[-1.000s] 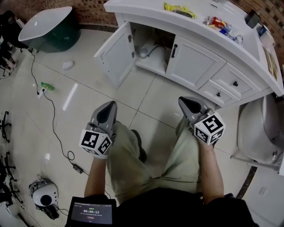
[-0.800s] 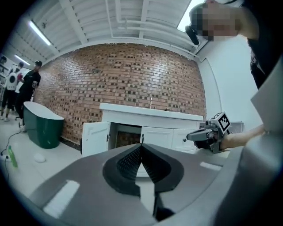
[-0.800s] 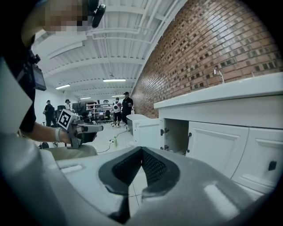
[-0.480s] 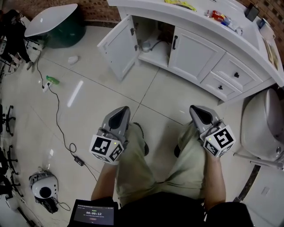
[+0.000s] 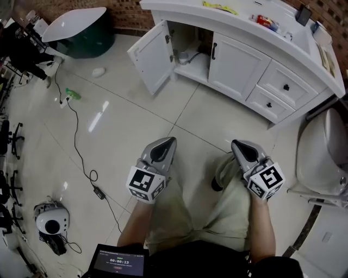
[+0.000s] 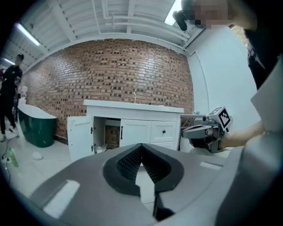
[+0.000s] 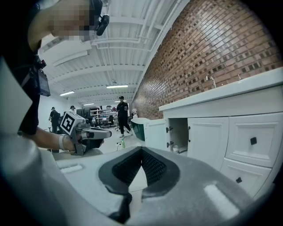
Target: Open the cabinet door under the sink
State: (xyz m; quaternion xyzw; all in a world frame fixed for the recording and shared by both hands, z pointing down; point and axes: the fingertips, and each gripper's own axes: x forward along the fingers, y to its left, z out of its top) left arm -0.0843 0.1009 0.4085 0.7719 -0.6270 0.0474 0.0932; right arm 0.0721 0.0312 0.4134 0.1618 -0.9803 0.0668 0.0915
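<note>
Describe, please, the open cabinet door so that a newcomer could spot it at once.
Find the long white vanity against the brick wall. At its end nearest the green tub, one door stands swung out over the tiled floor. The neighbouring door is shut and bears a dark handle.

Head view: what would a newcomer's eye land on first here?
First, the two handheld tools with checkered cubes: the left gripper and right gripper, both shut and empty, held above the person's legs. Beyond them, at the top, the white cabinet door under the counter stands wide open, with a dark green bathtub at its left.
</note>
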